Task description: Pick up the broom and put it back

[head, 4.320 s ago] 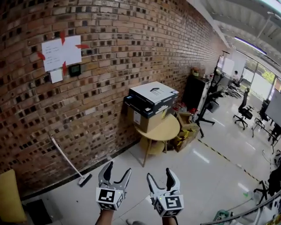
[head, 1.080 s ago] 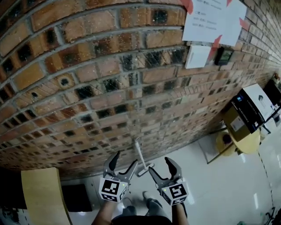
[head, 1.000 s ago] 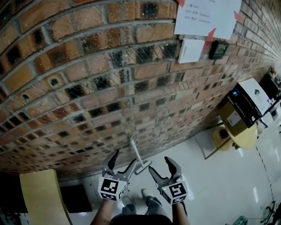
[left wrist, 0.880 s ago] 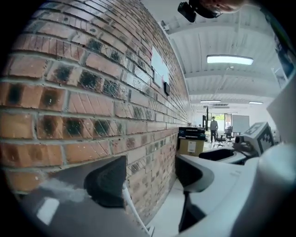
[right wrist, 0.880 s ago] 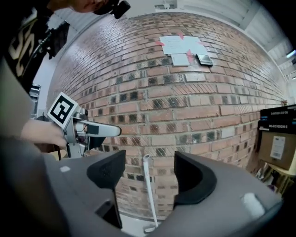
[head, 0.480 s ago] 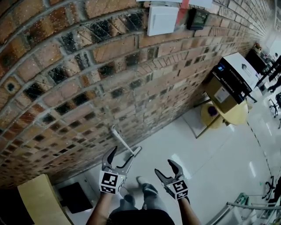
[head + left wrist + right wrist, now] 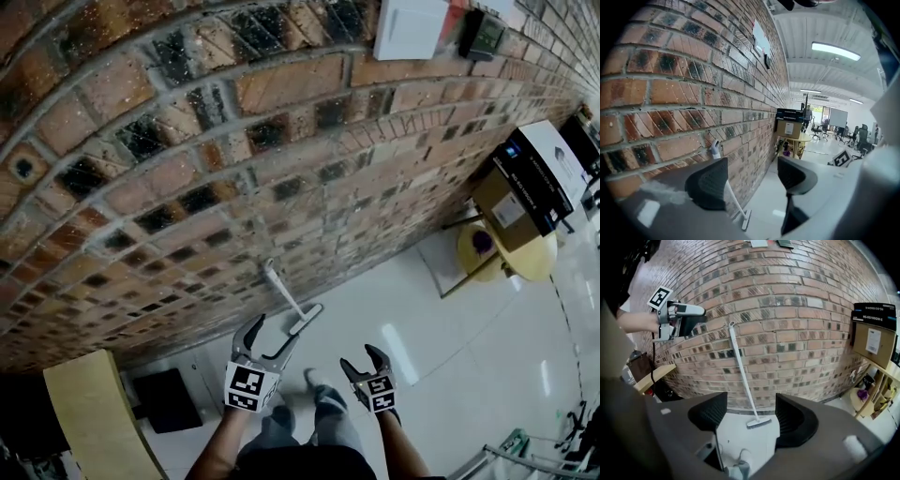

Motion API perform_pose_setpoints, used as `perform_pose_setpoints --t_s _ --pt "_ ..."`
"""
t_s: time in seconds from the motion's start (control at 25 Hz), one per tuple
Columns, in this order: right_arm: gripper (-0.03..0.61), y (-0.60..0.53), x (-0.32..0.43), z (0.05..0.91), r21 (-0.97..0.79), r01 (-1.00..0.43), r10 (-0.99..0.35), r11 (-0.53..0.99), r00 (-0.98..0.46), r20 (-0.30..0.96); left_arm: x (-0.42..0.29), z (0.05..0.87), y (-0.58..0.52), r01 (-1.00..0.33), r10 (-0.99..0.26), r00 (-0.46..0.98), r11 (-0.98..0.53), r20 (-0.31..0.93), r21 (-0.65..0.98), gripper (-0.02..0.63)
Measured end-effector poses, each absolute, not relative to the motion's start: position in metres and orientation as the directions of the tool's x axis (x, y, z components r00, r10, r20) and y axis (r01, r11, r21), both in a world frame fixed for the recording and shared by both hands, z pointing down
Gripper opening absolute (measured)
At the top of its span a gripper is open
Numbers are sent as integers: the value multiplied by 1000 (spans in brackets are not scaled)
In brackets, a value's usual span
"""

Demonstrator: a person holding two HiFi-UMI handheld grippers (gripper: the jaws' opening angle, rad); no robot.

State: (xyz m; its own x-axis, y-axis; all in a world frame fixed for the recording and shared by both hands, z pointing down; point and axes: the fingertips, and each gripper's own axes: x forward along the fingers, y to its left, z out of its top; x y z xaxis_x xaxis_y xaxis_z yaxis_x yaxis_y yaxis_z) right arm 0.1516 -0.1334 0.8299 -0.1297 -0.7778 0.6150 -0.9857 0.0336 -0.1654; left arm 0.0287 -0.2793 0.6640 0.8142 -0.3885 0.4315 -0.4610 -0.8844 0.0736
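A white broom (image 7: pixel 284 298) leans against the brick wall (image 7: pixel 187 141), brush head (image 7: pixel 306 319) on the floor and handle top (image 7: pixel 268 269) resting on the bricks. My left gripper (image 7: pixel 270 336) is open just in front of the shaft, apart from it. In the left gripper view the broom (image 7: pixel 730 197) shows between the open jaws of the left gripper (image 7: pixel 752 180). My right gripper (image 7: pixel 363 361) is open, lower and to the right. The right gripper view has the broom (image 7: pixel 742 371) centred beyond the right gripper (image 7: pixel 750 413), with the left gripper (image 7: pixel 677 320) raised at left.
A round wooden table (image 7: pixel 514 251) carrying a boxed printer (image 7: pixel 536 178) stands to the right along the wall. At lower left sit a yellow board (image 7: pixel 89 412) and a black box (image 7: pixel 164 398). Papers (image 7: pixel 411 26) hang on the wall. The person's feet (image 7: pixel 319 401) are below the grippers.
The person has walked up to the wall and the broom now sits close ahead. In the last half second the left gripper edged nearer the shaft; both grippers stayed open.
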Motion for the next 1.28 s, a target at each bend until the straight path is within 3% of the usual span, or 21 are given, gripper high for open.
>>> perform_pose_setpoints --t_s 0.52,1.0,1.16,1.28 --pt "327 -299 73 832 -216 -936 -774 277 -351 527 -38 658 -307 -605 -521 729 -793 445 63 333" --pt "312 -413 51 829 -197 -932 -767 306 -363 529 -90 644 -306 -703 -617 651 -710 442 44 334" --pt "285 -428 48 843 -222 -936 -754 274 -353 554 -107 642 -306 -731 -643 623 -681 445 39 333" --pt "196 -432 46 842 -214 -941 -764 261 -337 550 -117 642 -306 -751 -661 606 -659 441 43 333"
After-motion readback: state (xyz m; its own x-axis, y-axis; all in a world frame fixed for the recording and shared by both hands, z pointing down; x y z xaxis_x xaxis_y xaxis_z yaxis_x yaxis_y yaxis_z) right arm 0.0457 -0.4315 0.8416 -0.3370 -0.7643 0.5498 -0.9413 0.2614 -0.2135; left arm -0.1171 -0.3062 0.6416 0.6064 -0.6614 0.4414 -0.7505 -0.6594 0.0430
